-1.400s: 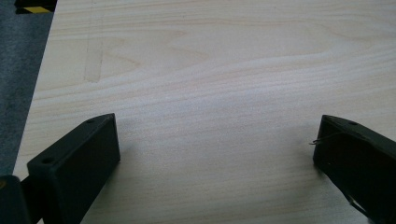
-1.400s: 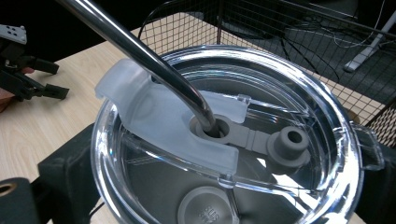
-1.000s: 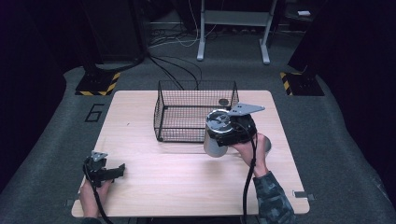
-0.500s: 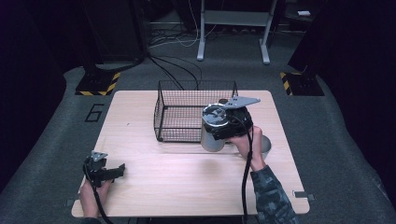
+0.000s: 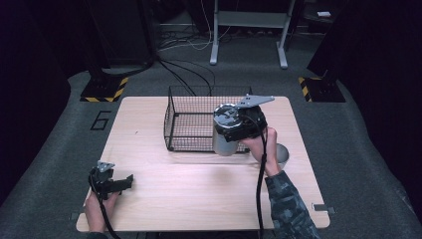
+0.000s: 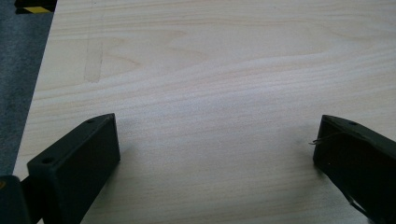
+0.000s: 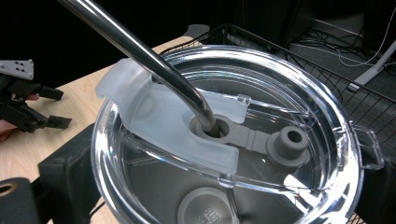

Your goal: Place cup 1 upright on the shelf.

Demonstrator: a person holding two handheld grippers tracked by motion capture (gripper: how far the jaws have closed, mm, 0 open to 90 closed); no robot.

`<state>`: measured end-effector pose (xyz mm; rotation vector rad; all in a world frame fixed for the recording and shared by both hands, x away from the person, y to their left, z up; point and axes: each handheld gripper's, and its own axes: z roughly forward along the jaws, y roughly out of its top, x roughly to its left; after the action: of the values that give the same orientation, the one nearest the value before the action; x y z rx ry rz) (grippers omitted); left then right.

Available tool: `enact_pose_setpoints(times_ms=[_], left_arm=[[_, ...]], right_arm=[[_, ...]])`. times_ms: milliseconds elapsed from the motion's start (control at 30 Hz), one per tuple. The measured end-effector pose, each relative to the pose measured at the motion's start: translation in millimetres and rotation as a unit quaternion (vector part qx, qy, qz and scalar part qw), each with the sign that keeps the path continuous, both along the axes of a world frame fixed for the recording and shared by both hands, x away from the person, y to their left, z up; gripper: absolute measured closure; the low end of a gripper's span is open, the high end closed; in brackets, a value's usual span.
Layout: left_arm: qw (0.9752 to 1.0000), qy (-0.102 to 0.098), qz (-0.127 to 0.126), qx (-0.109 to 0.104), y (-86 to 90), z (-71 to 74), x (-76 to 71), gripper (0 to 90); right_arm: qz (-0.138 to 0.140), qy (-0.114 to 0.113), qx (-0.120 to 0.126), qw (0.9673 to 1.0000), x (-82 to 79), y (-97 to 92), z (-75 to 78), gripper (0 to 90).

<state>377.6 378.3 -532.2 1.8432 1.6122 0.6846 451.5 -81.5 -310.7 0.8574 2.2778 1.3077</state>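
Observation:
A steel tumbler point(image 5: 225, 143) with a clear lid point(image 7: 261, 140) and a metal straw point(image 7: 140, 51) is held off the table at the front right corner of the black wire basket point(image 5: 191, 119). My right gripper point(image 5: 238, 124) is shut on the tumbler, one black jaw on each side of it in the right gripper view point(image 7: 224, 186). My left gripper point(image 5: 124, 181) rests low at the table's near left, open, with bare wood between its fingers point(image 6: 217, 149). It also appears far off in the right gripper view point(image 7: 28, 109).
The light wooden table point(image 5: 164, 199) carries the basket at its far middle. A grey round object point(image 5: 281, 152) lies on the table just right of the right hand. Black-and-yellow floor weights point(image 5: 102, 89) and cables lie beyond the far edge.
My right gripper has carried the tumbler a little left and farther from me, up against the basket's front right corner. The left gripper has stayed put.

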Motion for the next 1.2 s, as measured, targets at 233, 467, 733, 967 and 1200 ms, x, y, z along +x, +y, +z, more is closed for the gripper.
enact_pose_setpoints(times_ms=[233, 467, 733, 967, 1200], left_arm=[[1.0000, 0.001, 0.000, 0.000, 0.0, 0.0, -0.1, 0.4], [1.0000, 0.001, 0.000, -0.001, -0.1, 0.0, -0.1, 0.5], [1.0000, 0.001, 0.000, 0.000, -0.1, 0.1, -0.1, 0.5], [1.0000, 0.001, 0.000, 0.000, 0.0, 0.1, -0.1, 0.5], [1.0000, 0.001, 0.000, 0.000, -0.1, 0.1, -0.1, 0.5]], right_arm=[[0.000, -0.003, -0.001, 1.0000, 7.5, 5.8, 4.8, 3.4], [0.003, -0.003, -0.004, 1.0000, 14.3, 13.9, 9.3, 3.4], [0.002, -0.003, -0.006, 1.0000, 23.9, 22.9, 13.3, 3.4], [0.004, -0.008, -0.011, 0.9999, 34.5, 31.2, 15.9, 3.4], [0.003, -0.007, -0.018, 0.9998, 40.8, 38.6, 18.1, 3.4]])
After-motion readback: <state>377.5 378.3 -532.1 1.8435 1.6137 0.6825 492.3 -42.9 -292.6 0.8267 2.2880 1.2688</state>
